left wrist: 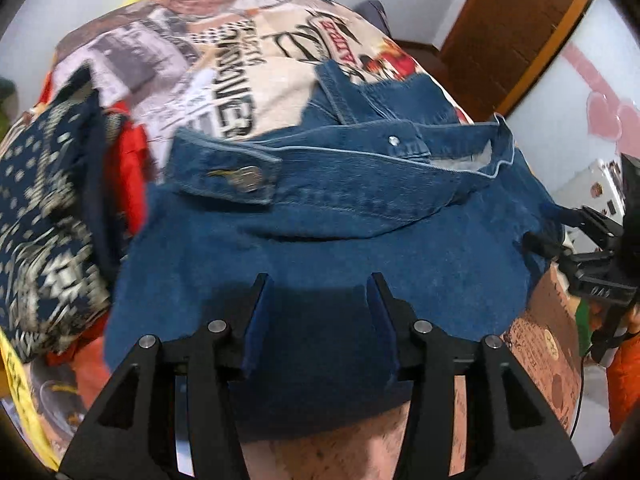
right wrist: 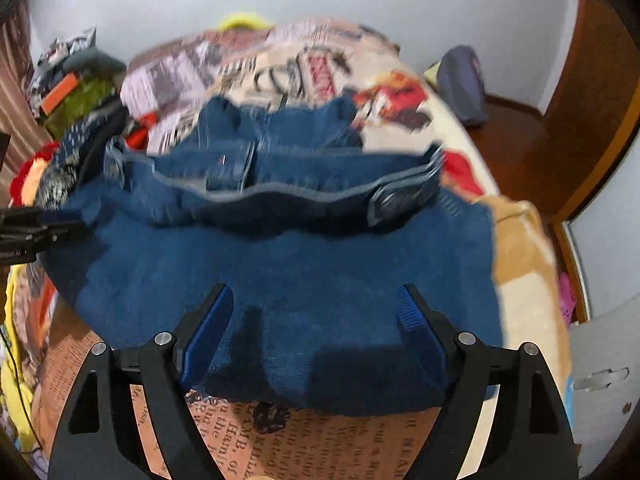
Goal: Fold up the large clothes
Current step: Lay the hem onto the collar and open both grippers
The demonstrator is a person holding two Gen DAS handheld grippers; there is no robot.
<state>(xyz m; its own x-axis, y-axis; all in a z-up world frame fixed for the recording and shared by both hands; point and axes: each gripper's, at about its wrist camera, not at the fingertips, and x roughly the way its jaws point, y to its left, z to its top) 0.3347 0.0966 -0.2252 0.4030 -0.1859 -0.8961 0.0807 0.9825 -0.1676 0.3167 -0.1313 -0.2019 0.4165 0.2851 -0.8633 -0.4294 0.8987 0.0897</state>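
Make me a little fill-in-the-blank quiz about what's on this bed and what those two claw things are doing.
1. The garment being folded is a blue ____ jacket.
2. The left gripper has its jaws ____, gripping nothing.
3. The jacket lies on a bedspread printed like ____.
4. The dark patterned garment lies on the jacket's ____ side in the left wrist view.

Answers: denim; open; newspaper; left

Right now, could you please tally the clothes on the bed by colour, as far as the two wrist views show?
Blue denim jacket: 1
Navy patterned knit: 1
Red garment: 1
Total: 3
More may lie hidden in the pile on the bed; both views are blurred.
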